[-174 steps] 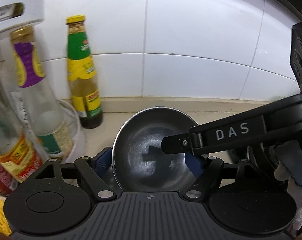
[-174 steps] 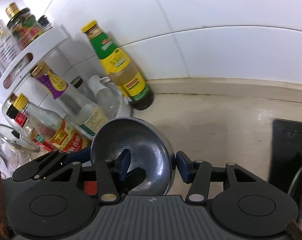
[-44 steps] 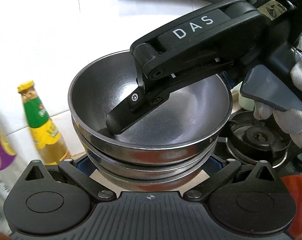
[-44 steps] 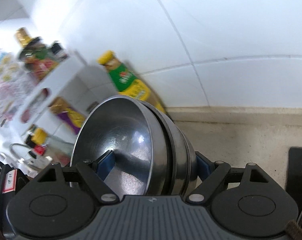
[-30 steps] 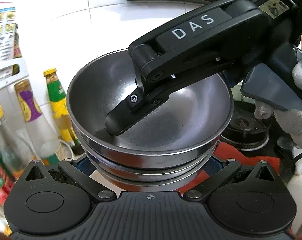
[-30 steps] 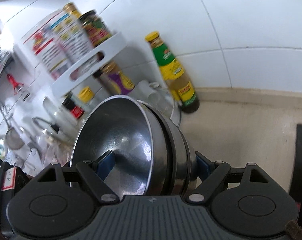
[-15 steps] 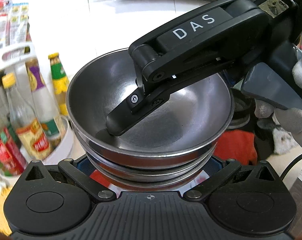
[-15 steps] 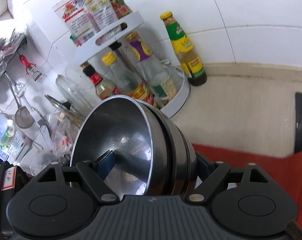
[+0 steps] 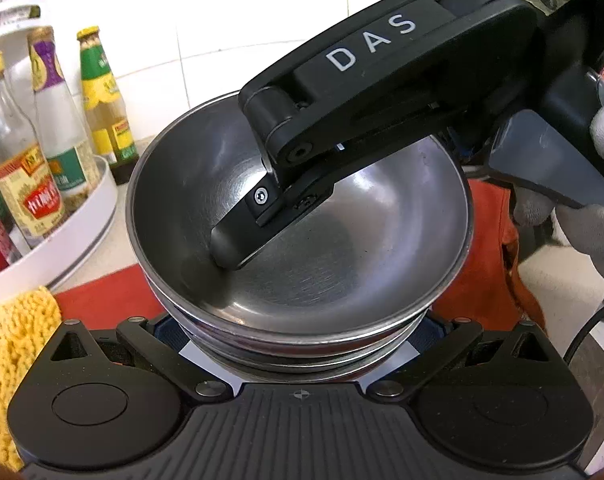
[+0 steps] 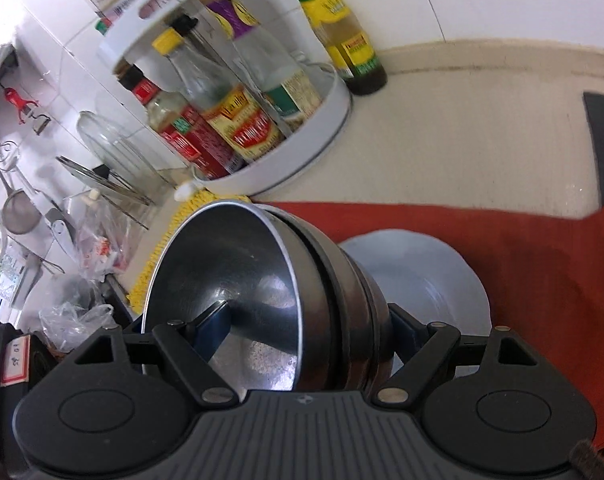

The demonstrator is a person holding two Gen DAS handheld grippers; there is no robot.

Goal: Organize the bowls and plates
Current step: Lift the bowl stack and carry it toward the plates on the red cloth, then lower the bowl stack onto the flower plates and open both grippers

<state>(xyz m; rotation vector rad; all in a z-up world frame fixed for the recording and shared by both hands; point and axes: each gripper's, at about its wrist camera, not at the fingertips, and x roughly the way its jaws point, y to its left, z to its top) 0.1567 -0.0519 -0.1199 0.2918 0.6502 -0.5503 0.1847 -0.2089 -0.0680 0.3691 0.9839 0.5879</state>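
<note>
Together both sets of tongs carry a nested stack of steel bowls (image 9: 302,248). At the bottom of the left wrist frame, the left tongs (image 9: 300,336) clasp the stack's lower bowls from both sides, though their pads are hidden beneath the rims. The right tongs (image 10: 302,332) are spread wide across the stack (image 10: 262,300), one blue pad inside the top bowl, the other against the outer wall. Beneath, in the lower right of the right wrist frame, a pale plate (image 10: 442,280) lies on a red cloth (image 10: 542,260) covering the surface (image 10: 462,120). A white bottle rack (image 10: 294,152) stands at upper left.
</note>
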